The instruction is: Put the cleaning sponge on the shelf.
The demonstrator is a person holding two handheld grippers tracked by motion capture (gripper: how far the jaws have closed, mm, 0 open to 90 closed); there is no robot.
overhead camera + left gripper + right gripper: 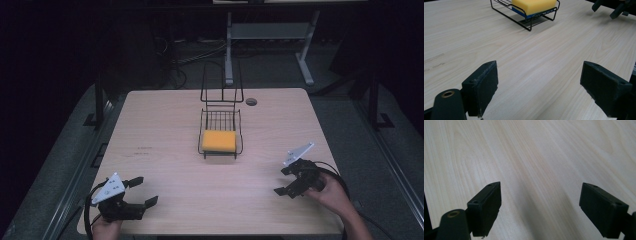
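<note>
A yellow sponge with a blue underside lies flat in a black wire rack at the middle of the pale wooden table. My left gripper rests near the front left corner, open, with nothing between its jaws. My right gripper sits near the front right, also open and empty, held by a hand. In the left gripper view, the left gripper faces the sponge and rack far ahead, with the right gripper at top right. In the right gripper view, the right gripper looks at bare wood.
The rack has a tall wire loop rising at its back. A round cable hole sits near the table's far edge. Behind the table stand the legs of another desk and some floor cables. Open tabletop lies between both grippers and the rack.
</note>
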